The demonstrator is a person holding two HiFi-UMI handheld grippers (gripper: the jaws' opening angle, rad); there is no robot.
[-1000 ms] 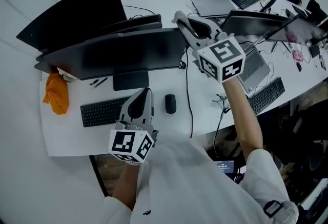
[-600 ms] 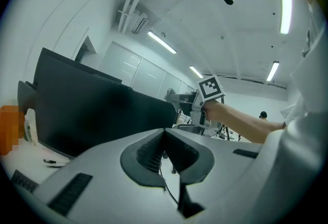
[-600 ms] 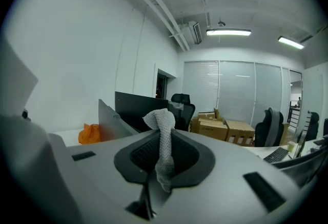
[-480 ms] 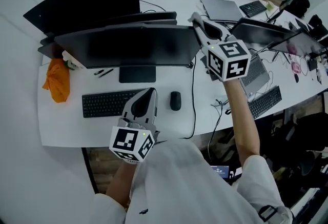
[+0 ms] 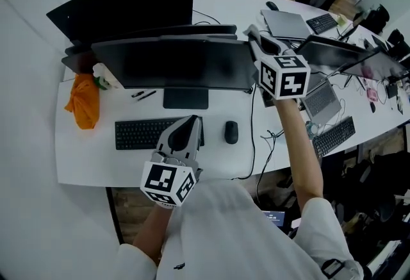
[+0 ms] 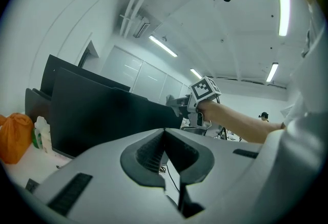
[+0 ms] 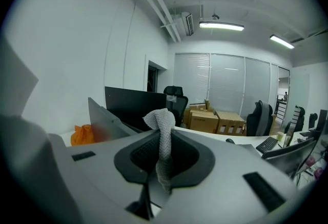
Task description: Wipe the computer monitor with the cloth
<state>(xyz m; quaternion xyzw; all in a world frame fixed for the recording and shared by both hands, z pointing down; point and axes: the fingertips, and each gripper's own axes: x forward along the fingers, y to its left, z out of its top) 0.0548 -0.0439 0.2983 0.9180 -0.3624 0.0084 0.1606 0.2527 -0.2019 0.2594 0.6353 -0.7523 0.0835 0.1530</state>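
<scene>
Grey mesh cloth (image 7: 163, 138) is pinched between the closed jaws of the right gripper (image 5: 253, 34). A strip of it runs up the seam and flops over above the tips. In the head view that gripper is held at the 3 o'clock end of the monitor (image 5: 179, 62), with its tips by the screen's upper corner. Whether the cloth actually touches the screen I cannot tell from these angles.

The left gripper (image 5: 189, 123) hangs at about 6 o'clock from the monitor, over the right end of the keyboard (image 5: 138, 134). Its jaws are shut together with nothing between them.

A mouse (image 5: 231, 132) lies at 3 o'clock from the keyboard on the white surface (image 5: 83, 157). An orange bundle (image 5: 83, 102) sits at 9 o'clock, just off the monitor's left end.
</scene>
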